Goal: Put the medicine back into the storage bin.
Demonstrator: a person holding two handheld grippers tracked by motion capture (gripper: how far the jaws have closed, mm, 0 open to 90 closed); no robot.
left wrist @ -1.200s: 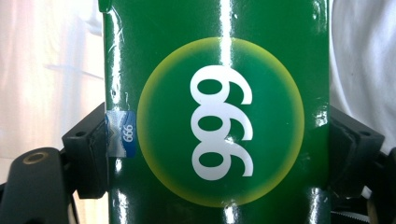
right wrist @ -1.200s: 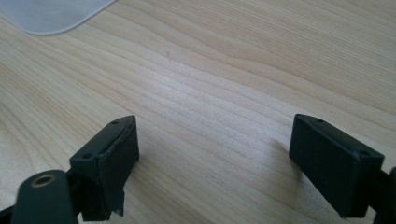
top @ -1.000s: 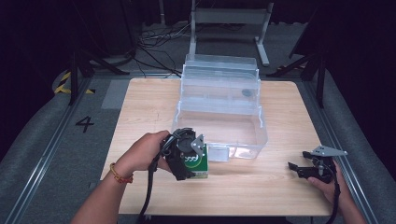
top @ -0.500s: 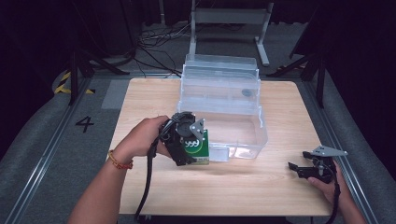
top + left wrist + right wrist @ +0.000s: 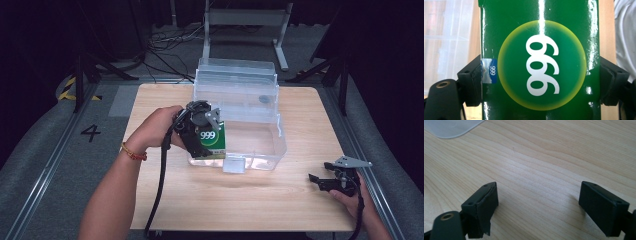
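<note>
Near edge first: my right gripper [image 5: 320,181] sits low at the counter's [image 5: 250,200] near right corner, jaws spread wide with only bare wood between them in the right gripper view, holding nothing. It's well apart from the action.

Left gripper [image 5: 202,131] is clamped on the green 999 box [image 5: 212,141], one jaw on each narrow side as the left gripper view shows; logo reads upside down there, so the camera is inverted relative to the print. From the high view the green 999 box stands roughly upright, long axis near vertical, pressed against or just at the near left corner of the clear bin [image 5: 280,135]. Can't tell if it's over the rim or still outside the wall.

My read: bin opening lies beyond and right of the box, so the left hand is the one placed to move it. Farther back, the bin's hinged lid [image 5: 235,67] stands open.
</note>
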